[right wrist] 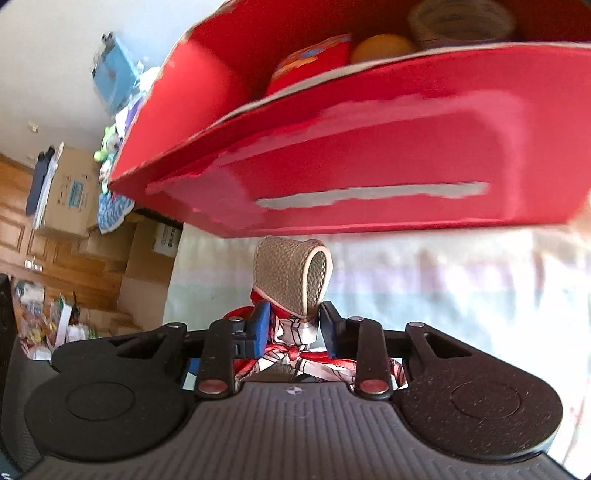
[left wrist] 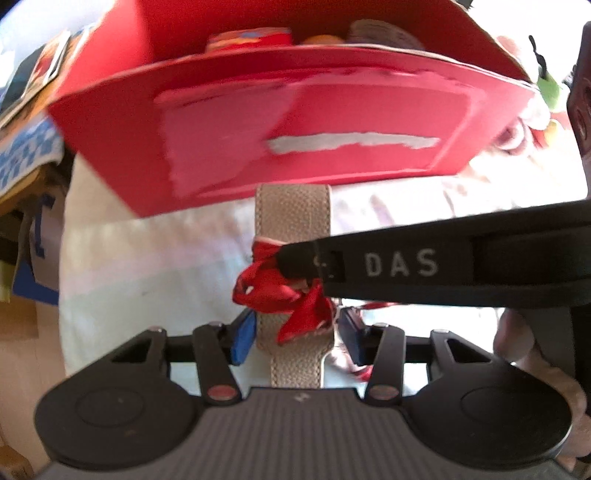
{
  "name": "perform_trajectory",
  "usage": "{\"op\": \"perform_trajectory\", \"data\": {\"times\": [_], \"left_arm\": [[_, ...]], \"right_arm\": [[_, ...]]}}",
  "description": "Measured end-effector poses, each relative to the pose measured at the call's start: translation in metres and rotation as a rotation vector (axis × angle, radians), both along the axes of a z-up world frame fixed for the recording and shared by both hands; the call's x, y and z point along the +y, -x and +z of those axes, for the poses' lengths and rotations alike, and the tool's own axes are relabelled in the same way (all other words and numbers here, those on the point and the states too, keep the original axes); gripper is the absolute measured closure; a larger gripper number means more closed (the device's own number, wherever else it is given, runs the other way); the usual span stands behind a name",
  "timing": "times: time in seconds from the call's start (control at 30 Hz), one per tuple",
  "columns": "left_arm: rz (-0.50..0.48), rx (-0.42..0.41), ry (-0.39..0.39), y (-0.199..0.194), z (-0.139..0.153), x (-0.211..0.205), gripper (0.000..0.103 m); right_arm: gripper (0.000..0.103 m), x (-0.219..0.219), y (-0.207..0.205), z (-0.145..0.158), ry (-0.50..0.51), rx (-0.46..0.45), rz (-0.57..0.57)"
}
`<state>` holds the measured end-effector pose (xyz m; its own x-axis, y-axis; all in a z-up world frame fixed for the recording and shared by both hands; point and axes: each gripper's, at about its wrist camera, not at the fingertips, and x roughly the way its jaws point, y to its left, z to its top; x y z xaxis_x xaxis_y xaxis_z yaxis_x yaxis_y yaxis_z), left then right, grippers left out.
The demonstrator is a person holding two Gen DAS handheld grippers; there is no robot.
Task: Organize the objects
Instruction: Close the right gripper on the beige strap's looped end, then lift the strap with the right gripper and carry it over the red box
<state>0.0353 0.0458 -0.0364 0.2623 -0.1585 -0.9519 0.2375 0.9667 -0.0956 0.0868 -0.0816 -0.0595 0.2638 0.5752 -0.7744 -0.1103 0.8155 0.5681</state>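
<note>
A pale, soft cloth (left wrist: 155, 258) covers the work surface, faintly patterned in pink and washed out by strong light. In the right wrist view, at nine o'clock, the room shows wood-panelled cabinets (right wrist: 22, 221), stacked brown cardboard boxes (right wrist: 147, 254) and a heap of small colourful clutter low down.

The largest thing is a red cardboard box (left wrist: 295, 122), open-topped, matte, its front face scuffed where a label was torn off, leaving a ragged grey strip. It fills twelve o'clock in both views. Inside it sit a red printed packet (right wrist: 314, 62), an orange ball (right wrist: 382, 46) and a roll of tape (right wrist: 461, 22).

Below the box, at centre, runs a beige pebbled leather strap (left wrist: 293, 218) with stitched edges, folded into a loop in the right wrist view. A red satin scarf (left wrist: 291, 295), with white patterning, is knotted around it.

The left gripper (left wrist: 295, 332) has its blue pads either side of the strap, a gap showing on both sides, so it looks released. The right gripper (right wrist: 293, 325) is clenched on the strap and scarf just under the loop; in the left view one black finger (left wrist: 299, 262) of it, marked DAS, reaches in from three o'clock to the knot.
</note>
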Motion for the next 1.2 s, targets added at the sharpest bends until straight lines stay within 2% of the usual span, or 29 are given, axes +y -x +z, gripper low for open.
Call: {"op": "perform_trajectory", "data": {"times": [0.43,0.8,1.07,1.2], "left_arm": [[-0.127,-0.055,0.006,0.026,0.030,-0.095,0.059],[-0.220,-0.153,0.006,0.036,0.058,-0.163,0.059],[-0.227,-0.217,0.004,0.032,0.080,-0.189,0.058],[-0.213,-0.267,0.014,0.026,0.102,-0.190,0.058]], "right_arm": [[0.072,-0.081,0.031,0.022,-0.038,-0.046,-0.117],[0.072,-0.140,0.054,0.050,-0.044,-0.137,-0.192],[0.072,-0.162,0.056,0.069,-0.082,-0.187,-0.219],[0.072,-0.168,0.053,0.090,-0.088,-0.252,-0.214]]}}
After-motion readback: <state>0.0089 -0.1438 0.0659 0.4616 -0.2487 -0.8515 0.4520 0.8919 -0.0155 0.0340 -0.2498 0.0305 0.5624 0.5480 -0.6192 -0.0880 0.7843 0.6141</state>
